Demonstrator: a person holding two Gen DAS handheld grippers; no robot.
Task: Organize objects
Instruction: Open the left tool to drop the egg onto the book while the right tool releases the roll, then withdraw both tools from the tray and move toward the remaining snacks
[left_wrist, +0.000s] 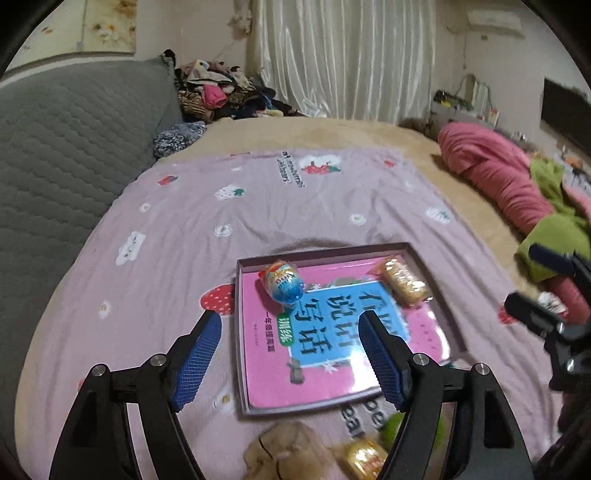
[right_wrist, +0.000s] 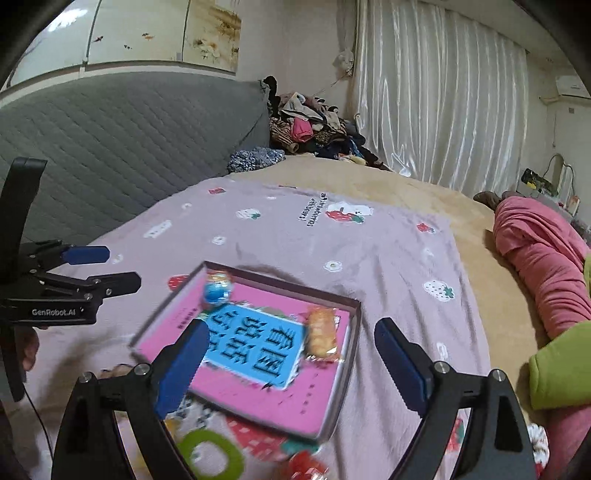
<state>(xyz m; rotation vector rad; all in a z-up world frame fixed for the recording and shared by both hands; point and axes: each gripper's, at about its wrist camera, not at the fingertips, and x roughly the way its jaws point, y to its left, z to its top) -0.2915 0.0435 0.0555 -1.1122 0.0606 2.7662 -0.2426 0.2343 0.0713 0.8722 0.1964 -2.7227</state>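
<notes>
A shallow box lies on the pink strawberry-print sheet and holds a pink and blue book. On the book rest a blue egg-shaped sweet and a gold-wrapped snack. My left gripper hangs open above the box's near half with nothing between its blue pads. The right wrist view shows the same box, book, egg sweet and snack. My right gripper is open over them, empty. Each gripper shows in the other's view: right gripper, left gripper.
Loose on the sheet near me lie a brown paper wrapper, a gold sweet, a green ring and a red wrapped sweet. A grey quilted headboard stands left, a clothes pile behind, pink bedding right.
</notes>
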